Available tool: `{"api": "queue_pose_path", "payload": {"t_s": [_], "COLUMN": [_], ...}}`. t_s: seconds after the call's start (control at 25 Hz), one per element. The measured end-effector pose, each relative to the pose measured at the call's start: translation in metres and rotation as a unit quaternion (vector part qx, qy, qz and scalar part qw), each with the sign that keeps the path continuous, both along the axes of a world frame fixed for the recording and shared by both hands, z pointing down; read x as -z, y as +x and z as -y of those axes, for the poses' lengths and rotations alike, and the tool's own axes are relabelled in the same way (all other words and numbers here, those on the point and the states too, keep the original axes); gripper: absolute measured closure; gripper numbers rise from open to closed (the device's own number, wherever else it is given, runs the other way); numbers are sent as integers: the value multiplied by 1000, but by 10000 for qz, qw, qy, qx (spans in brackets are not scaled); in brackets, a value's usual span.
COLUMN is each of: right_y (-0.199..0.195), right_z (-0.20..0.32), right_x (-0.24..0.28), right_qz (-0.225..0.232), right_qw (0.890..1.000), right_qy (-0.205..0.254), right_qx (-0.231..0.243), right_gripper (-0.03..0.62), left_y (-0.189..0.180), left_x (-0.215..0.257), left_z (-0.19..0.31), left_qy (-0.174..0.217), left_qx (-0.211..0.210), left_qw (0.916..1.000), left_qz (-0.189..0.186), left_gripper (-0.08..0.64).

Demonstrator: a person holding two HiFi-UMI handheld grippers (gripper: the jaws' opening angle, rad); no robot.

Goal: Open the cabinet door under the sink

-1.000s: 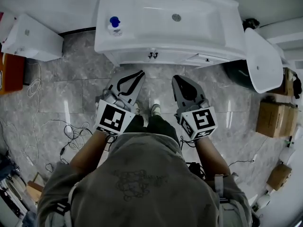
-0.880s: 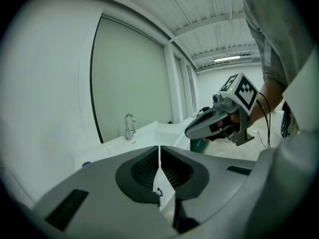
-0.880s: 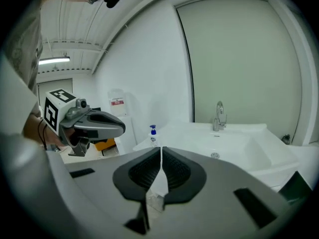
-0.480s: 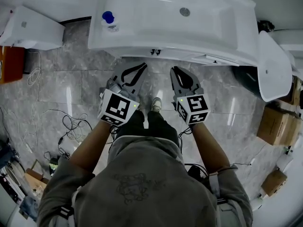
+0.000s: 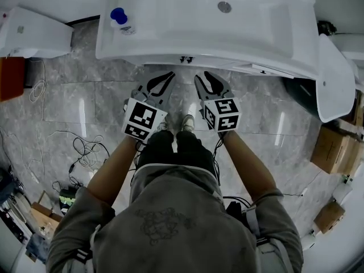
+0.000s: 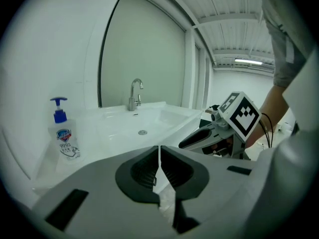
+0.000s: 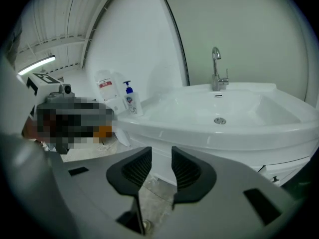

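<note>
So the cabinet door [image 5: 193, 61] under the sink [image 5: 170, 47] is shut, and from the head view we only get a thin white strip of it below the basin's rim, with its little dark handles [image 5: 186, 59] peeking out. It sits straight ahead of both grippers, just past their tips, and neither one is touching it.

The left gripper [image 5: 169, 76] has its jaws pressed together with nothing in them. In its own view [image 6: 159, 156] there's only a hairline seam between the ribbed pads. The right gripper [image 5: 202, 76] is a different story: its jaws have just been opening and stand apart in its own view [image 7: 161, 156]. Nothing's caught in the gap, and through it we just see floor and the white cabinet further off.

Pose-wise, we've got both arms reaching forward and down, sleeves pushed up, bare forearms running nearly parallel. The two grippers sit side by side, close together, marker cubes facing up, noses tilted down toward the cabinet front. Our shoes [image 5: 181, 127] are just behind and between them.

Further out, a soap bottle [image 5: 120, 20] with a blue pump stands on the sink's corner, ahead and left of the left gripper. The tap [image 7: 217, 68] is beyond the right gripper's tips. Loose cables [image 5: 85, 152] lie on the grey tiles well off to the left.
</note>
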State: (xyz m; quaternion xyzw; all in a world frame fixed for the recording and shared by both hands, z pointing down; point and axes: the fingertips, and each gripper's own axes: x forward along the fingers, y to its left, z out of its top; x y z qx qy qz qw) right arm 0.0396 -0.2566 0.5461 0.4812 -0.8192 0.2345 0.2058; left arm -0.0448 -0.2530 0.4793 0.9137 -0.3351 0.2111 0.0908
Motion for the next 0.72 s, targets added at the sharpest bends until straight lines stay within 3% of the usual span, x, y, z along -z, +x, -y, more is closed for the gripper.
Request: {"api": "queue_pose_path", "payload": {"t_s": [0.16, 0.32, 0.48, 0.72], "right_y": [-2, -6, -2, -3], "right_z": [13, 24, 36, 57], "right_x": [-34, -77, -119, -173], "right_qz": [-70, 274, 96, -170], "right_qw": [9999, 9983, 9976, 9966], "right_qy": [-53, -497, -627, -740], "right_qx": [-48, -160, -260, -333], "right_gripper": [463, 442, 440, 442], "left_y": [0, -1, -4, 1], "left_x": [-27, -47, -74, -112], "left_z": [11, 21, 31, 33], "left_qy": [-15, -40, -146, -274], "left_qx": [49, 178, 373, 316], "left_qw": [9999, 9997, 9990, 9991], "left_qz": [96, 142, 175, 113], "left_gripper": [534, 534, 534, 534]}}
